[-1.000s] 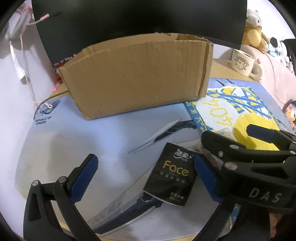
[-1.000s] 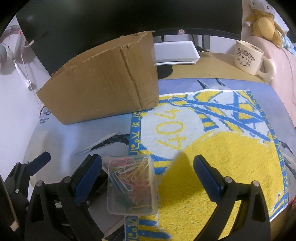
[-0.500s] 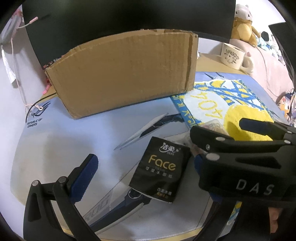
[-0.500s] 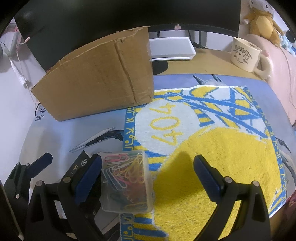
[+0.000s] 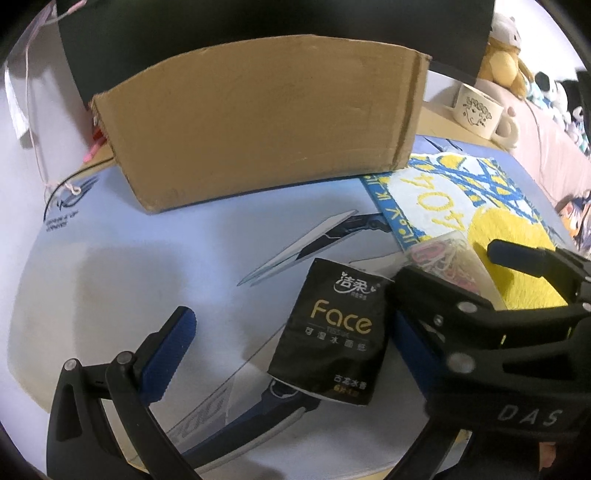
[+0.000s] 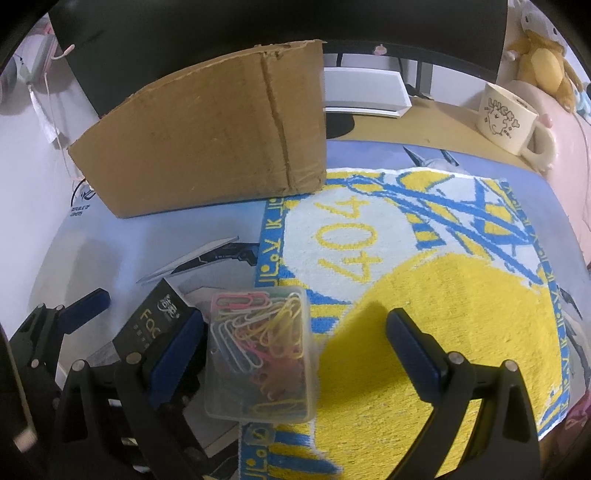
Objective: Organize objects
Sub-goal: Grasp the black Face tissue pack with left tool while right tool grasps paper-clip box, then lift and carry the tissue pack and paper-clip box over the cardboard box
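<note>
A black "Face" tissue pack (image 5: 334,334) lies on the blue desk mat between the fingers of my open left gripper (image 5: 288,347), close to its right finger; it also shows in the right wrist view (image 6: 157,319). A clear box of coloured paper clips (image 6: 262,352) sits on the edge of the yellow and blue towel (image 6: 443,295), between the fingers of my open right gripper (image 6: 295,343), against the left finger. The box shows in the left wrist view (image 5: 448,260) behind the right gripper's finger. An open cardboard box (image 5: 266,122) stands at the back.
A cream mug (image 6: 506,120) and plush toys (image 6: 543,62) stand at the back right. A dark monitor (image 5: 258,26) rises behind the cardboard box. A white device (image 6: 365,92) lies under the monitor. The blue desk mat (image 5: 110,266) ends at the desk's near edge.
Both grippers have moved forward and down. The tissue pack now lies deeper between the left fingers, and the paper clip box deeper between the right fingers. Both stay open.
</note>
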`<move>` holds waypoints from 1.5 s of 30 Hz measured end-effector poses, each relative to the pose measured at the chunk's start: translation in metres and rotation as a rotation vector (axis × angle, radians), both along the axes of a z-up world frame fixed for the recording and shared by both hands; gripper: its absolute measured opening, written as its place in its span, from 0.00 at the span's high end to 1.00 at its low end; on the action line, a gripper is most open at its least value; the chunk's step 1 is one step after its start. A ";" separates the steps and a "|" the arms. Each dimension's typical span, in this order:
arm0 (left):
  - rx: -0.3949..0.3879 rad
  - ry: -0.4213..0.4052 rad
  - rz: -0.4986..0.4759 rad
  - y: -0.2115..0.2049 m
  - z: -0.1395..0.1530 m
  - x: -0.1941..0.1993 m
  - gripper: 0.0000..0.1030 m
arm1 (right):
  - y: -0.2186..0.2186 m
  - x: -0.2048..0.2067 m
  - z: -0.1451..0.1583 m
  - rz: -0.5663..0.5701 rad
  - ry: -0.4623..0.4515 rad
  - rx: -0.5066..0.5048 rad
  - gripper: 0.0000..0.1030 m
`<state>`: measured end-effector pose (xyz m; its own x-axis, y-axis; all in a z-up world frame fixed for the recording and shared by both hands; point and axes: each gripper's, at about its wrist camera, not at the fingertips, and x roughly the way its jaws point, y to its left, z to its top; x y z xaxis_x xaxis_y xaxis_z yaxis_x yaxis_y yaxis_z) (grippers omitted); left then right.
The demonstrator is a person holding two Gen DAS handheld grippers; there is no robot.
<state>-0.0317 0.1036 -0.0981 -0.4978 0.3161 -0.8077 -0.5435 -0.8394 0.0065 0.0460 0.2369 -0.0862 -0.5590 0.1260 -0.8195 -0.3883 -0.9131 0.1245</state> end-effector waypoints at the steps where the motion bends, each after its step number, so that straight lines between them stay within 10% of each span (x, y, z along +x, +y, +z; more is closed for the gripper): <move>1: -0.001 0.005 0.009 -0.002 0.000 -0.001 0.00 | 0.000 0.000 0.000 -0.001 -0.002 0.002 0.00; 17: -0.016 0.022 0.096 -0.024 0.000 -0.011 0.00 | -0.004 0.001 0.001 0.000 0.026 0.004 0.00; 19: 0.015 0.008 0.114 -0.033 0.000 -0.016 0.05 | -0.005 0.003 0.004 -0.010 0.042 0.003 0.16; 23: 0.030 0.043 0.188 -0.048 0.006 -0.018 0.51 | -0.006 0.003 0.005 -0.016 0.043 -0.002 0.21; 27: 0.116 0.013 0.227 -0.060 0.010 -0.024 0.51 | -0.013 0.002 0.005 -0.002 0.034 0.027 0.22; 30: 0.120 0.017 0.248 -0.063 0.011 -0.026 0.51 | -0.022 0.001 0.005 0.026 0.035 0.066 0.44; 45: 0.052 0.061 0.302 -0.067 0.010 -0.027 0.51 | -0.016 0.002 0.013 0.029 0.118 0.076 0.44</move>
